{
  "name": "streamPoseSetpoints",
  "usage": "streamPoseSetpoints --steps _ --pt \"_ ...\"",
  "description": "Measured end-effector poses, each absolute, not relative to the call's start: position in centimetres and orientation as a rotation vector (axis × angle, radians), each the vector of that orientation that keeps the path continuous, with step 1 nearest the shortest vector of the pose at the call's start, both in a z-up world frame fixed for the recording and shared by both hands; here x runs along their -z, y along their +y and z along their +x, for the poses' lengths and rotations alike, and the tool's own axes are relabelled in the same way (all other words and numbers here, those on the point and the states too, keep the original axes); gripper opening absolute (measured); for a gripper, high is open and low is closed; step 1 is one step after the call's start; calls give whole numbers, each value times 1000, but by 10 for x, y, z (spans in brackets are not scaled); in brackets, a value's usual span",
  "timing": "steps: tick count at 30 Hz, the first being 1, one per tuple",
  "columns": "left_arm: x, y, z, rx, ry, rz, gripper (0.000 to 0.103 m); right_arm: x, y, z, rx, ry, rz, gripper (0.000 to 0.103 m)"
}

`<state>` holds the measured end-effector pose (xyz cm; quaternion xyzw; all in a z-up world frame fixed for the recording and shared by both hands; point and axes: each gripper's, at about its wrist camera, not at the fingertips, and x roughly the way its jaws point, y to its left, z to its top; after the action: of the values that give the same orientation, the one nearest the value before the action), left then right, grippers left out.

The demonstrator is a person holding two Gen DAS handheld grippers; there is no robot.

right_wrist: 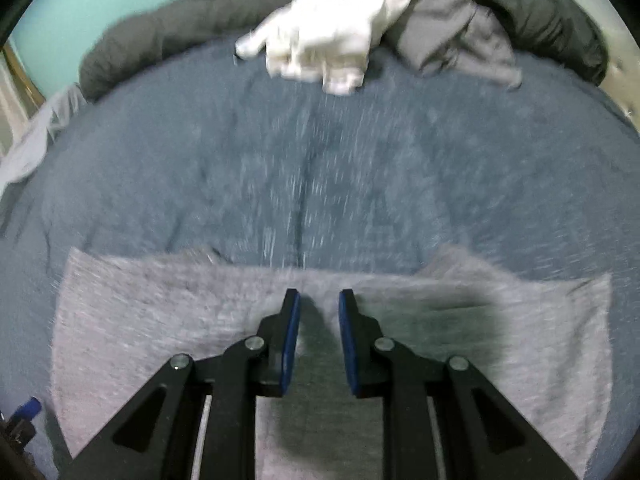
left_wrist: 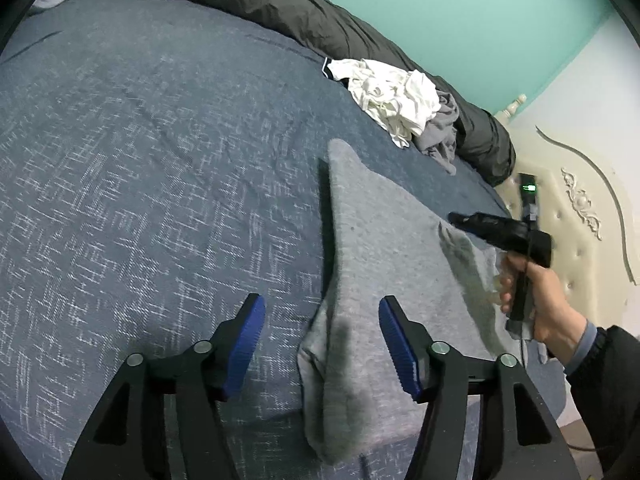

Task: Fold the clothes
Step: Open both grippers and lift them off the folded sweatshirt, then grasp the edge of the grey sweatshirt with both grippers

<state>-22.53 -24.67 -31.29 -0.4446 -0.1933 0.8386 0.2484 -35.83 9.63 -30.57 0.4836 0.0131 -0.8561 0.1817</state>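
Note:
A grey garment (left_wrist: 380, 240) lies spread on the blue bed cover (left_wrist: 140, 160), with a fold running along its left edge. My left gripper (left_wrist: 322, 340) hovers open over the garment's near end, its blue pads (left_wrist: 248, 340) wide apart and holding nothing. A hand holds my right gripper (left_wrist: 456, 218) at the garment's right side, beside a blurred raised flap. In the right wrist view this gripper (right_wrist: 319, 308) is open by a narrow gap above the grey garment (right_wrist: 140, 312), with nothing between its pads.
A pile of white clothes (left_wrist: 392, 92) and grey clothes (left_wrist: 440, 132) sits at the far side against a dark quilt (left_wrist: 280, 8). A cream headboard (left_wrist: 580, 220) and a device with a green light (left_wrist: 528, 190) stand to the right. The teal wall lies behind.

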Motion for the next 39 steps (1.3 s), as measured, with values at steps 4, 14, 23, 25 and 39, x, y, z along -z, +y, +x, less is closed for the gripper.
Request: streamPoseSetpoints --steps 4,14,23,25,39 --pt "313 -242 -217 -2259 -518 -1215 65 283 128 -329 2391 -63 1294 19" --pt "317 -230 -177 -2177 -540 -1288 65 267 200 -209 2375 -277 1245 20" --pt "320 -233 -154 -2193 -598 -1336 65 277 242 -146 2389 -355 1220 20" --pt "323 -234 -151 -2196 -613 -1353 65 280 248 -137 2388 -360 1214 20" --pt "348 -221 -153 -2179 -772 -1438 66 299 291 -110 2390 -457 1178 20"
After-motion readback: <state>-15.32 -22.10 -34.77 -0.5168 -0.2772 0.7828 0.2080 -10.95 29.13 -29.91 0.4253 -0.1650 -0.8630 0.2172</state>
